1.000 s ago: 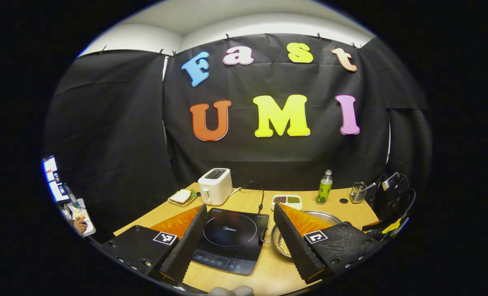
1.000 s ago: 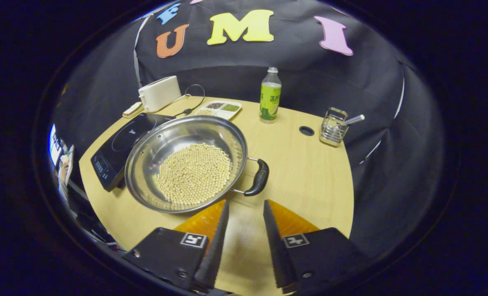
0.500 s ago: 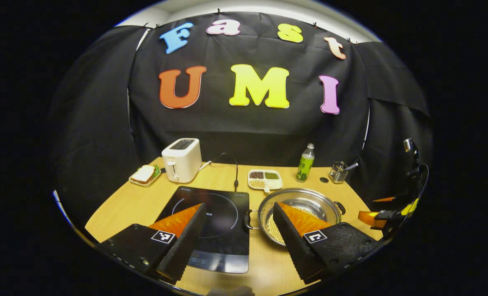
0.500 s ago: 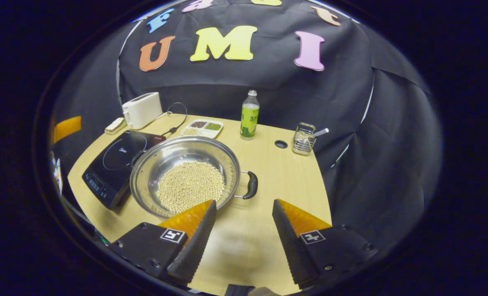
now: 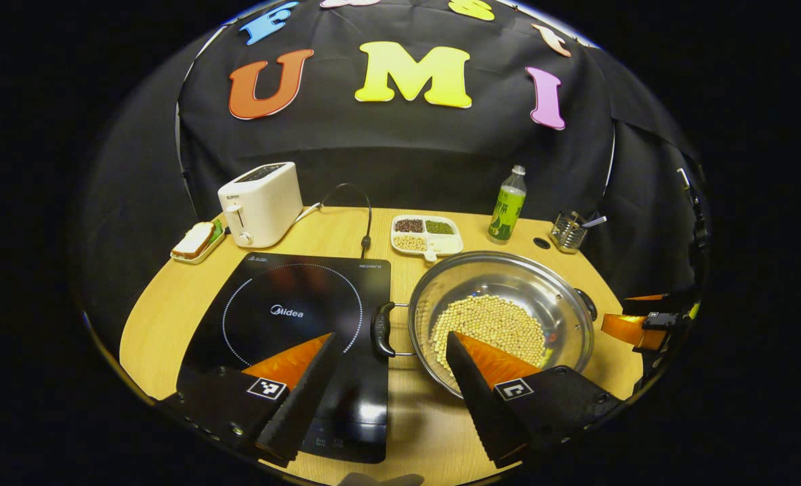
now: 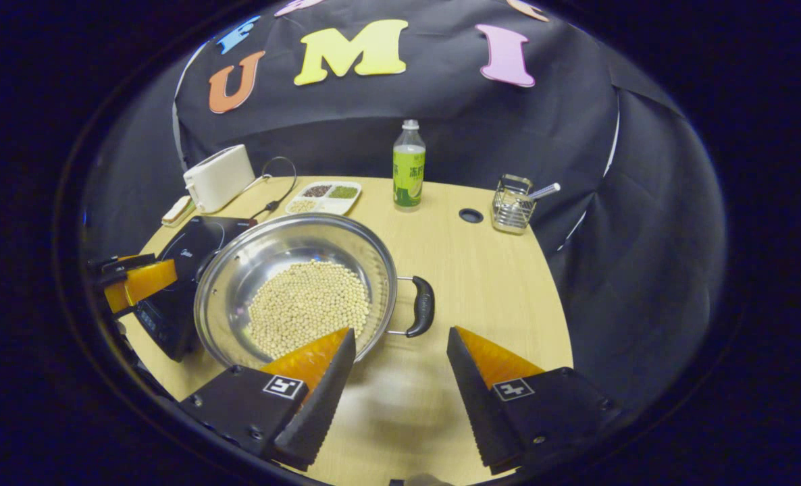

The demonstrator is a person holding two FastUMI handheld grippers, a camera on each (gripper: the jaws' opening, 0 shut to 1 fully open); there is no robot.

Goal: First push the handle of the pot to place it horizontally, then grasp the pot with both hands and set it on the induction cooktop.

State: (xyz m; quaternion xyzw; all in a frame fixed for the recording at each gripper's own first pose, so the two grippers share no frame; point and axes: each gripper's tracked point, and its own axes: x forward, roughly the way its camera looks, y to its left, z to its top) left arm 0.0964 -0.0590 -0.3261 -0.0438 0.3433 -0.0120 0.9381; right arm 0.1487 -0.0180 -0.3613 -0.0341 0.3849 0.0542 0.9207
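Both grippers' fingers [image 5: 481,364] [image 6: 319,368] gape wide, holding nothing.

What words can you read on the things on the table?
"Midea": on the cooktop, inside its ring.
Small print at the cooktop's far corners and near edge: too small to read.
A small word on the toaster: too blurred to read.
Print on the bottle: too small to read.
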